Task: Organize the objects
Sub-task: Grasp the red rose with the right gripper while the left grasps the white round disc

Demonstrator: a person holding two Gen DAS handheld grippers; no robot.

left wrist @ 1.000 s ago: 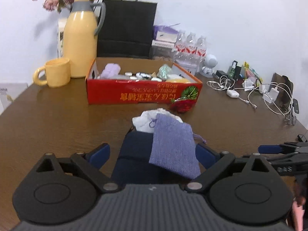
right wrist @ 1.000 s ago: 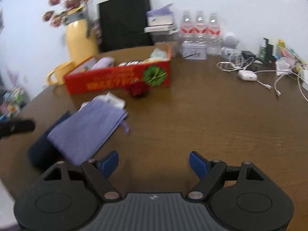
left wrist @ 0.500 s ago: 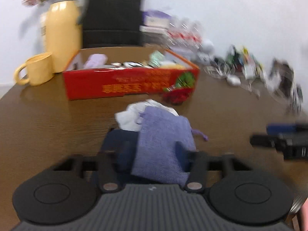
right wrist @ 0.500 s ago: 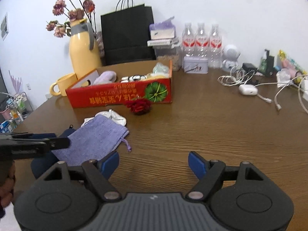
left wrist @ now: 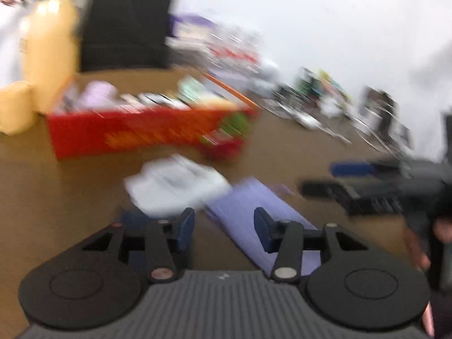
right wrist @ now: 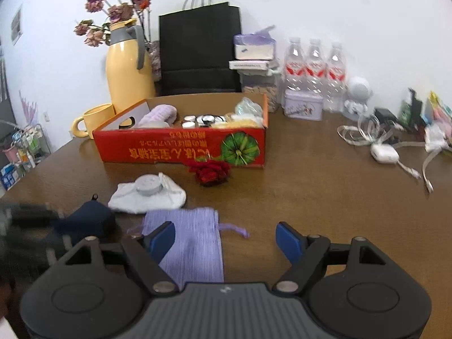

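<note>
We find the right gripper [right wrist: 226, 237] wide open and holding nothing, its left finger over the purple pouch [right wrist: 189, 243] lying flat on the table [right wrist: 325, 197]. The left gripper [left wrist: 224, 226] stands partly open, gripping nothing, though that view is blurred. Beyond lie a navy pouch [right wrist: 90, 220], a white cloth [right wrist: 147, 196], a red flower [right wrist: 210, 169] and the red box [right wrist: 180, 148].

Left view blurred; red box [left wrist: 147, 132] contents perhaps unreadable.
</note>
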